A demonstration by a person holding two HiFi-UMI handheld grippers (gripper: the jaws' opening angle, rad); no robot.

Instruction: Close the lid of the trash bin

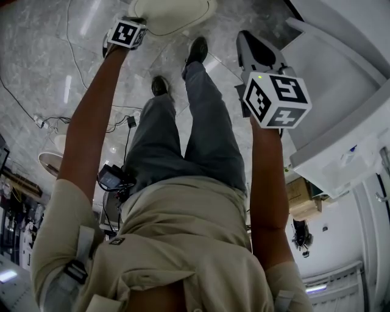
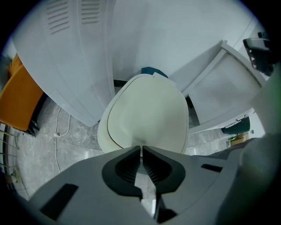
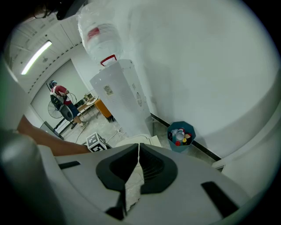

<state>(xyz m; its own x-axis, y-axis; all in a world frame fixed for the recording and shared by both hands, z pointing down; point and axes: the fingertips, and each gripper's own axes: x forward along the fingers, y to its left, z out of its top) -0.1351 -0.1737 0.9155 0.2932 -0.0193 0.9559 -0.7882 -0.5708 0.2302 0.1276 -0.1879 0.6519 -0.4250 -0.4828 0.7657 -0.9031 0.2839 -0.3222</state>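
Observation:
The cream oval trash bin point(image 2: 145, 110) stands on the marble floor against a white cabinet, and its lid point(image 1: 170, 11) lies flat down on the body. My left gripper point(image 2: 141, 147) hovers just above the lid's near edge, jaws shut with nothing between them. Its marker cube point(image 1: 126, 33) shows beside the bin in the head view. My right gripper point(image 3: 138, 145) is held higher and to the right, jaws shut and empty, its cube point(image 1: 275, 97) near a white panel. From the right gripper view only a strip of the bin point(image 3: 142, 139) shows past the jaws.
A small blue bin point(image 3: 181, 136) full of bottles stands by the wall behind the cream one. White cabinets point(image 2: 88, 57), a water dispenser point(image 3: 120, 96) and a slanted white panel point(image 1: 341, 91) crowd around. Cables point(image 1: 79, 61) trail over the floor. My feet point(image 1: 196, 49) stand close to the bin.

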